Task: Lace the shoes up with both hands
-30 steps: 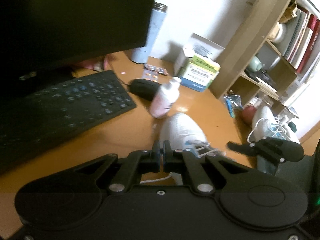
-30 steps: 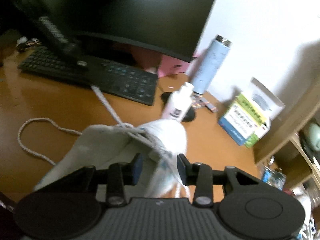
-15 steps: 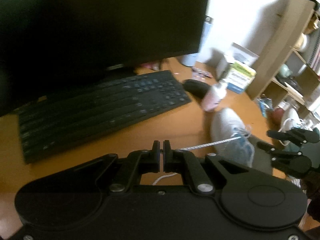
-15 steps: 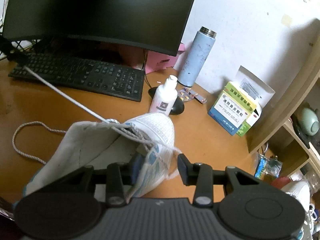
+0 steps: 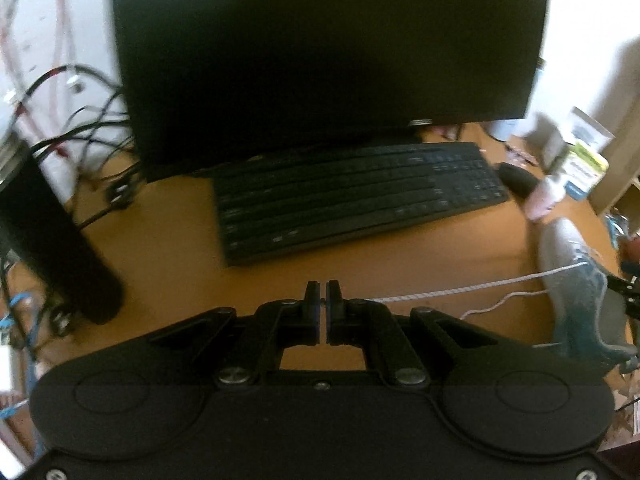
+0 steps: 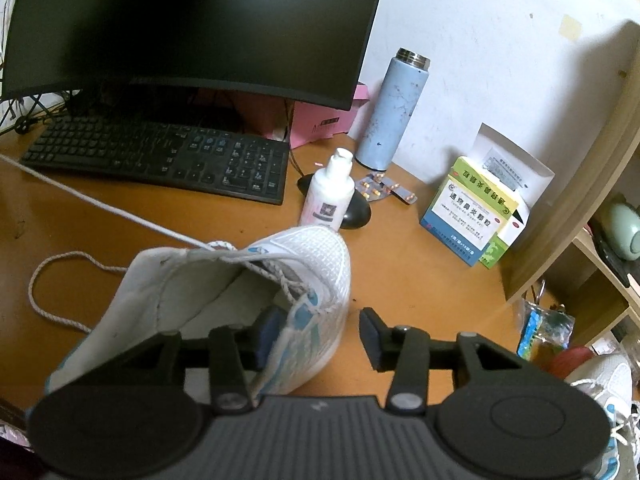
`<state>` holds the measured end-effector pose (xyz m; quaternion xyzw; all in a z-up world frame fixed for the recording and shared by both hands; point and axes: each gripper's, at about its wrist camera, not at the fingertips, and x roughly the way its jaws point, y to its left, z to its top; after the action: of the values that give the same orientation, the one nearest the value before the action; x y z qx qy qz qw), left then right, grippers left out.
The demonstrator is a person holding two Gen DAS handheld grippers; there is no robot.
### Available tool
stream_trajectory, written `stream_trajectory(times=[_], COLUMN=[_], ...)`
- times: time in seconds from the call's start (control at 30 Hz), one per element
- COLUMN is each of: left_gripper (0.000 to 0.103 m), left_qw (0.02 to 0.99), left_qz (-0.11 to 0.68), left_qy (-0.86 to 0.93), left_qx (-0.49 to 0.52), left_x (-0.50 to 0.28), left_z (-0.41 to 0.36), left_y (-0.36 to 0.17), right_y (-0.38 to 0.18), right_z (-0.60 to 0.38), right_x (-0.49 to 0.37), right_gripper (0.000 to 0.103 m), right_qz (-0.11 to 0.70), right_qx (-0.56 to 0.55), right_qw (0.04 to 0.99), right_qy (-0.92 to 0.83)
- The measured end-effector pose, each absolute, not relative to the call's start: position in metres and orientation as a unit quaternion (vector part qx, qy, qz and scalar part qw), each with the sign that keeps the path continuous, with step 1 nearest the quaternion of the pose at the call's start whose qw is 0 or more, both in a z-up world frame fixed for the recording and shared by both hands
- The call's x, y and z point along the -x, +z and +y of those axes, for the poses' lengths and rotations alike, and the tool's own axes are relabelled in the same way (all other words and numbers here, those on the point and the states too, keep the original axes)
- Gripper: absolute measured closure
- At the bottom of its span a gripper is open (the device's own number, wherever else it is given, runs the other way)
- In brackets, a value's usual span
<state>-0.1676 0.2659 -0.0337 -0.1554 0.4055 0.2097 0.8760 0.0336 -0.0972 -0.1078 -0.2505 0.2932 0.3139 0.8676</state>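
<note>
A white mesh sneaker [image 6: 248, 292] with blue trim lies on the wooden desk, its toe toward the monitor. My right gripper [image 6: 318, 328] is open, its left finger inside the shoe's collar and the right one outside the shoe wall. My left gripper [image 5: 323, 300] is shut on the white shoelace [image 5: 460, 290], which runs taut from its tips to the sneaker [image 5: 576, 280] at the far right. In the right wrist view the same lace [image 6: 100, 206] stretches from the eyelets out past the left edge. A slack loop of lace [image 6: 44, 288] lies on the desk left of the shoe.
A black keyboard [image 6: 160, 156] and monitor [image 6: 192, 24] fill the back. A white bottle [image 6: 328, 196], mouse [image 6: 356, 212], blue flask [image 6: 394, 112], medicine boxes [image 6: 476, 212] and wooden shelf [image 6: 572, 200] stand right. A second sneaker [image 6: 608, 396] lies at the far right. A black cylinder [image 5: 52, 240] and cables sit left.
My left gripper has pulled the lace far to the left, away from the shoe, drawing it taut. The right gripper stays at the shoe's collar, which has steadied.
</note>
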Motion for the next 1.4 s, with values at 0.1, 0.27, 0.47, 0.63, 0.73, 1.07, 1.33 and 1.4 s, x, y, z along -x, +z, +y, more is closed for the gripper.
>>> stream_trajectory(times=[0.1,0.27,0.47,0.63,0.73,1.07,1.33,1.4], left_gripper=[0.103,0.103,0.103,0.103,0.103,0.103,0.103,0.103], left_qw=[0.871,0.863,0.853,0.872,0.885,0.897,0.874,0.871], left_qz=[0.406,0.408,0.409,0.411,0.411,0.44,0.451,0.46], left_qy=[0.225,0.25,0.28,0.228,0.183,-0.03,-0.181,-0.174], left_qx=[0.158,0.162,0.166,0.134,0.12,0.04,0.02,0.017], left_x=[0.178,0.195,0.214,0.177,0.159,0.086,0.069,0.066], left_z=[0.273,0.285,0.298,0.251,0.225,0.102,0.035,0.032], left_y=[-0.034,-0.035,-0.036,-0.028,-0.024,-0.042,-0.063,-0.069], right_y=[-0.108,-0.109,-0.11,-0.108,-0.105,-0.09,-0.085,-0.084], right_z=[-0.098,-0.098,-0.099,-0.098,-0.098,-0.101,-0.106,-0.108], right_x=[-0.036,-0.039,-0.041,-0.04,-0.038,-0.03,-0.023,-0.023], right_gripper=[0.055,0.053,0.05,0.05,0.05,0.05,0.05,0.05], right_qz=[0.297,0.3,0.301,0.302,0.299,0.289,0.289,0.29], right_qx=[0.248,0.249,0.249,0.246,0.243,0.23,0.235,0.234], right_qw=[0.867,0.864,0.863,0.862,0.863,0.865,0.862,0.863], right_qy=[0.315,0.318,0.32,0.324,0.328,0.341,0.343,0.341])
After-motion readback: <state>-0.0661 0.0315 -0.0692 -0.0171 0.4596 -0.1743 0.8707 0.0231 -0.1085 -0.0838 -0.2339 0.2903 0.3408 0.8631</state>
